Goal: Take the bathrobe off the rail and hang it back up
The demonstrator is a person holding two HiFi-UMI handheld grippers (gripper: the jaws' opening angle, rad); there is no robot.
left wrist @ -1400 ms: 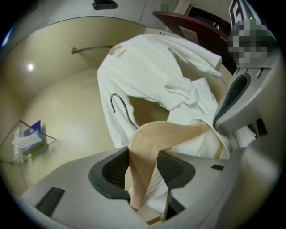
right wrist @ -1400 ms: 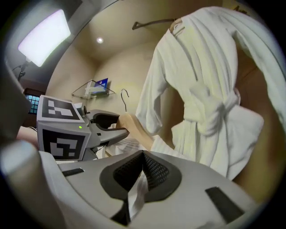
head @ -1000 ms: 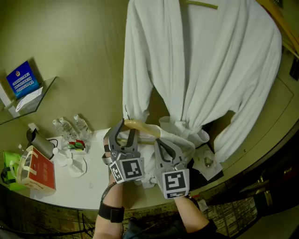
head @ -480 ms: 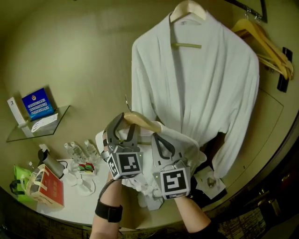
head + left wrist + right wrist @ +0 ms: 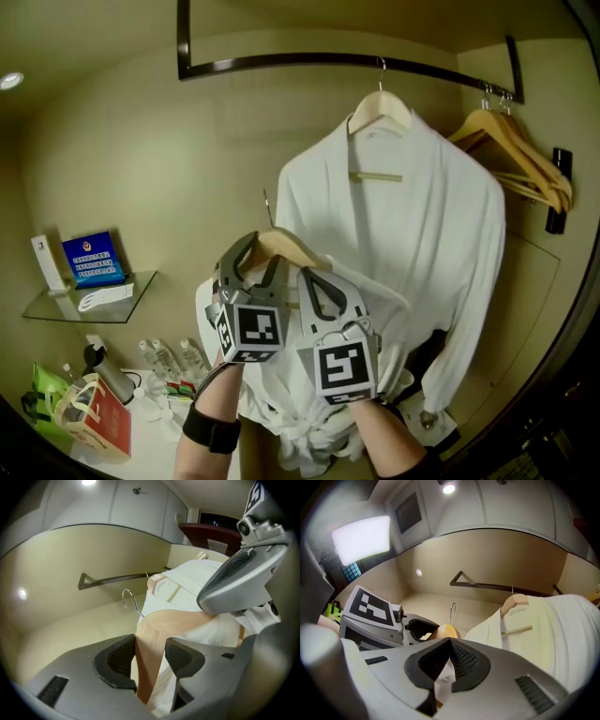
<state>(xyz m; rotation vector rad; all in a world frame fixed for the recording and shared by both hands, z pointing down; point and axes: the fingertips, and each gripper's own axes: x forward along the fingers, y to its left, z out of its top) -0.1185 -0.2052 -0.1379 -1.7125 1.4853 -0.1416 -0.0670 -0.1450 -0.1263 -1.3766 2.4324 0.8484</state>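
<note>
Bathrobe [image 5: 281,412], white and bunched, hangs from a wooden hanger [image 5: 286,246] that is held up in front of the person, below the rail [image 5: 309,62] and not on it. The hanger's wire hook [image 5: 269,208] stands free in the air. The left gripper [image 5: 253,262] clamps the hanger's left arm between its pads, and in the left gripper view the wood fills the gap between the jaws. Just beside it, the right gripper [image 5: 323,291] is pinched almost closed on a fold of the robe's white cloth. Behind them a second robe [image 5: 422,225] hangs from the rail on its own hanger, with empty hangers [image 5: 516,155] further right. At lower left a glass shelf [image 5: 89,305] carries a blue card [image 5: 92,258], and water bottles [image 5: 173,356] and a red box [image 5: 89,422] sit on a white counter [image 5: 150,448].
</note>
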